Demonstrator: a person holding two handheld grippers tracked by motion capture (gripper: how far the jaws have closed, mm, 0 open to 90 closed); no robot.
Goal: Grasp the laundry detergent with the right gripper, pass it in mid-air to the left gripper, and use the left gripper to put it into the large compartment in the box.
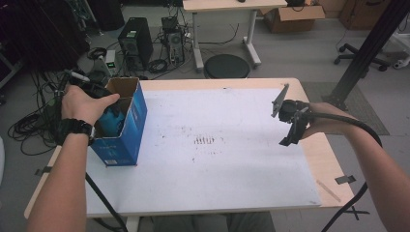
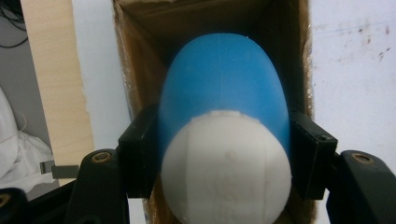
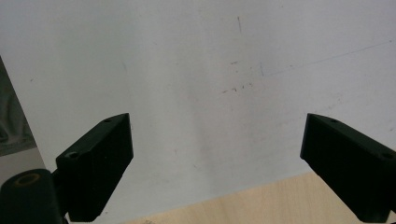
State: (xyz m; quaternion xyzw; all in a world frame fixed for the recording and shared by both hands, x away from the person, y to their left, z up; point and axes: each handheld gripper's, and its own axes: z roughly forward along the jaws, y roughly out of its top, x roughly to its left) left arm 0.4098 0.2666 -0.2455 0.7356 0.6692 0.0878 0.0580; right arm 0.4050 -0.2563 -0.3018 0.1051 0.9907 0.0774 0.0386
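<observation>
Left gripper view: left claw [image 2: 224, 158] grips the blue-and-white bottle [image 2: 224, 140] inside the cardboard box [image 2: 140, 79]; it could snag the 9 o'clock wall. Right claw [image 3: 215, 163] hangs open.

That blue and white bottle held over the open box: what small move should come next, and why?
Probably a little further down, then let go. The left gripper is clamped on the bottle, whose blue end already points into the open cardboard box but is not yet resting inside. The right gripper hangs open over the white table sheet, holding nothing.
</observation>
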